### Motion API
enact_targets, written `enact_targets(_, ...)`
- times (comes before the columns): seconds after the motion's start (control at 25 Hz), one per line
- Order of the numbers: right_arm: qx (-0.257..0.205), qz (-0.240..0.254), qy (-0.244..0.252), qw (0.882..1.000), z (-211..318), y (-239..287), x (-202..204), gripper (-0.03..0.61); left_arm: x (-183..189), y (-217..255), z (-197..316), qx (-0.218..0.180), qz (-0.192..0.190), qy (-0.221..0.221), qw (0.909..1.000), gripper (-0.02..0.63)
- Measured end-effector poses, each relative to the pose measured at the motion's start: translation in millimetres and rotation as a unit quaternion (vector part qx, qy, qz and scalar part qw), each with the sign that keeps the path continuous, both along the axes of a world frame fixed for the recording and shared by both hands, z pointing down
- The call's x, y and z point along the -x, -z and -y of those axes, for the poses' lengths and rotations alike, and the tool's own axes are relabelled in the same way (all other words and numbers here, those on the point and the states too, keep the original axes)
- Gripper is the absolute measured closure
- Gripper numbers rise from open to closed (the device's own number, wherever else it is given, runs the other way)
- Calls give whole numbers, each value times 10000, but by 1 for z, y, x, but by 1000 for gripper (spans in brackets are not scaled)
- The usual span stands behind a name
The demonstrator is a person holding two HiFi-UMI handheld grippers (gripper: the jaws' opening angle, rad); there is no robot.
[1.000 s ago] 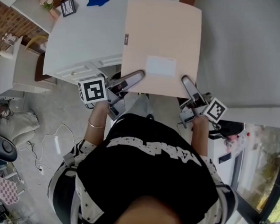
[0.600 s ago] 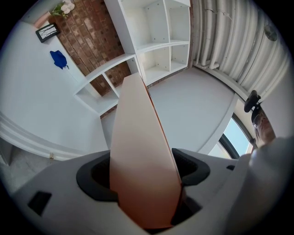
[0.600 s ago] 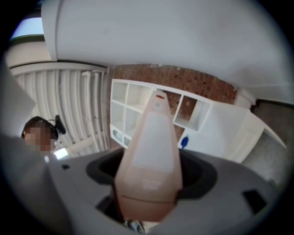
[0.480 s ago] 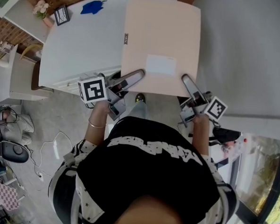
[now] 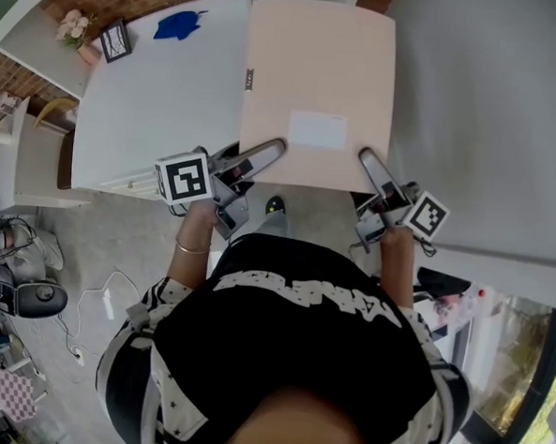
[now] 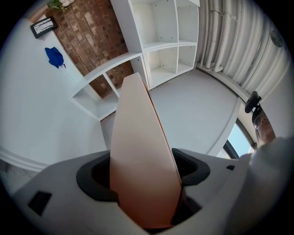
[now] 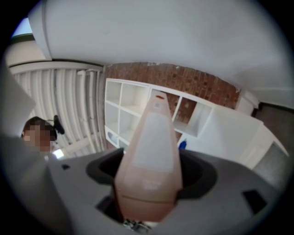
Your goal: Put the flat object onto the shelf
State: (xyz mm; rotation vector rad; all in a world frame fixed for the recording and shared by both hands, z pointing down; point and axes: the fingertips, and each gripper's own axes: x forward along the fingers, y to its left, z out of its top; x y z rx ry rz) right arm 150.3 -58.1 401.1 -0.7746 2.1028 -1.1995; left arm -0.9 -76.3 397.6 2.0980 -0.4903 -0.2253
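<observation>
**Holding a pink flat panel by its near edge, both grippers clamped**

Gripping at the near left corner, the left gripper (image 5: 263,155) has its jaws closed on the pink flat panel (image 5: 320,73). The right gripper (image 5: 371,168) is closed the same way on the near right corner. The panel lies flat between them and reaches forward, away from both.

A white label (image 5: 317,131) sits on the panel just ahead of the grippers, midway between them, and shows no print. A small dark tag (image 5: 249,77) on the panel's left edge, forward of the left gripper, carries marks too small to read. Black-and-white square markers face up on the left cube (image 5: 185,177) and the right cube (image 5: 427,216).

The panel's left edge overlaps a white table (image 5: 154,96), which spreads out beyond the left gripper and bears a blue object (image 5: 177,24) and a small framed picture (image 5: 113,39) at its far side. A white cubby shelf (image 6: 170,41) stands ahead of both grippers, its compartments open, with bare grey floor in front of it.
</observation>
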Motion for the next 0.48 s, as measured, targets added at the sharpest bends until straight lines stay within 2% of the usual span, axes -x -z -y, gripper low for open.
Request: enact_targets(0.48,66,-89,-1,9999,73,8,8,201,10,1,71,120,-115,85,9998,236)
